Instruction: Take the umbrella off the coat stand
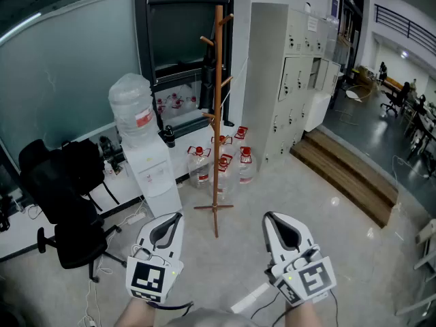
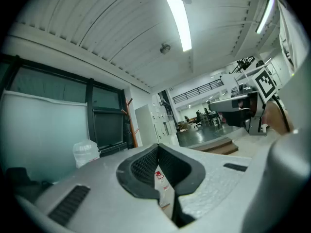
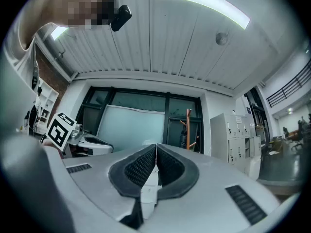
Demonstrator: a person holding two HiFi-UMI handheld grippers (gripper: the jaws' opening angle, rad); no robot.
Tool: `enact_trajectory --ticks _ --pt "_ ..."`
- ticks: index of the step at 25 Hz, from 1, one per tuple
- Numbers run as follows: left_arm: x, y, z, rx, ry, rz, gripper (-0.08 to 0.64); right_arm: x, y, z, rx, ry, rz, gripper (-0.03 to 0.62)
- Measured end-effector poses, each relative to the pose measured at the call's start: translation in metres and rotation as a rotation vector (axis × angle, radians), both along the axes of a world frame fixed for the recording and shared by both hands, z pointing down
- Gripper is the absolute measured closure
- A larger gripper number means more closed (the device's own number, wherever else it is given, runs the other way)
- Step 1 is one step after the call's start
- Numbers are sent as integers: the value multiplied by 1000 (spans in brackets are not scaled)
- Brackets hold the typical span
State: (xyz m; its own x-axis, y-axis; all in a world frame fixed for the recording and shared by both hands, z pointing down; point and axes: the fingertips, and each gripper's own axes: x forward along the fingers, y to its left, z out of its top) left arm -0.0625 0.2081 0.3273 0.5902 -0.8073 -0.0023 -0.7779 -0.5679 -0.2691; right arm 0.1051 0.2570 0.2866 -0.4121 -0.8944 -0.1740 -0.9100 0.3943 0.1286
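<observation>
A tall wooden coat stand [image 1: 218, 114] rises from the tiled floor ahead of me. A dark folded umbrella [image 1: 208, 70] hangs from one of its upper pegs, against the black window frame. Both grippers are low in the head view, well short of the stand and apart from it. My left gripper [image 1: 178, 216] is shut and holds nothing. My right gripper [image 1: 267, 216] is also shut and holds nothing. In the right gripper view, the stand [image 3: 188, 129] shows beyond the shut jaws [image 3: 156, 145]. The left gripper view has its shut jaws [image 2: 158, 145] with the stand [image 2: 129, 125] far off.
A white water dispenser [image 1: 148, 159] with a big bottle stands left of the coat stand. Several water jugs [image 1: 231, 162] sit on the floor behind its base. A black office chair [image 1: 65, 206] is at the left. Grey lockers [image 1: 286, 73] and a wooden step [image 1: 347, 172] lie to the right.
</observation>
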Motion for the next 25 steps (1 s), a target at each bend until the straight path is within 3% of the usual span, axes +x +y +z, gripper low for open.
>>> enact_trajectory --ticks 3,16,25 --pt "-6 3 2 -32 14 7 551 -8 1 1 2 1 -5 581" --pt "-37 -5 -8 13 7 17 551 -39 -15 -1 6 -9 65 580" --pt "-3 -17 -10 9 18 22 551 -21 -41 -13 8 -41 36 580"
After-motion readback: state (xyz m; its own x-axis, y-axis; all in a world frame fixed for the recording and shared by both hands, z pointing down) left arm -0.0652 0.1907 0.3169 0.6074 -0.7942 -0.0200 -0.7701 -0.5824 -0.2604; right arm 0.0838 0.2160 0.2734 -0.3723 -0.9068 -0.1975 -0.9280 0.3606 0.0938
